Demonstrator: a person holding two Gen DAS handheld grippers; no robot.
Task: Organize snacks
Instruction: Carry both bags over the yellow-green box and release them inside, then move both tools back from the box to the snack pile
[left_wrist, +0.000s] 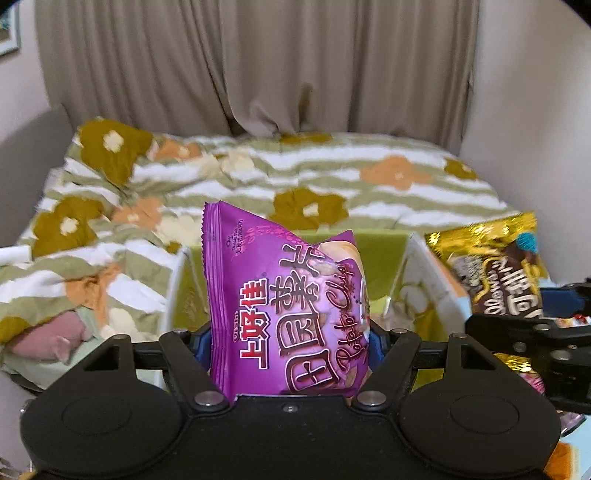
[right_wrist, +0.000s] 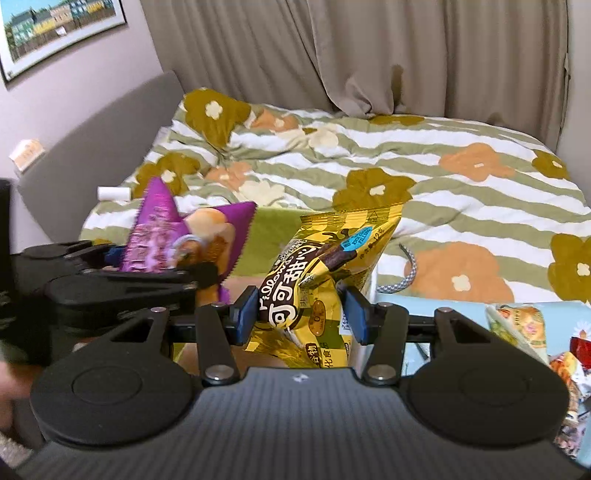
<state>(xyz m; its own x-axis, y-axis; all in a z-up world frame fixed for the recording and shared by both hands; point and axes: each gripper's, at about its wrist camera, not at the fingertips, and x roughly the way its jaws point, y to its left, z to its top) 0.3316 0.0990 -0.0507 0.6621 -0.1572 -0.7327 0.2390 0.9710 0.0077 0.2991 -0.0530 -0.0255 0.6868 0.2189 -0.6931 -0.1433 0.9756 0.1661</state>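
My left gripper (left_wrist: 290, 341) is shut on a purple potato chip bag (left_wrist: 284, 306), held upright over a green-lined box (left_wrist: 384, 251). The same purple bag (right_wrist: 177, 236) appears at the left of the right wrist view, with the left gripper (right_wrist: 110, 280) under it. My right gripper (right_wrist: 301, 314) is shut on a gold cocoa snack bag (right_wrist: 325, 266), its blue pads (right_wrist: 245, 314) pressing the bag's sides. That gold bag (left_wrist: 491, 258) shows at the right of the left wrist view, held beside the box.
A bed with a flower-patterned quilt (right_wrist: 443, 155) lies behind the box, and curtains (left_wrist: 258, 66) hang beyond it. Several loose snack packs (right_wrist: 524, 325) lie on a light blue surface at the right. A braided cable (right_wrist: 402, 273) rests on the quilt. A framed picture (right_wrist: 55, 26) hangs on the left wall.
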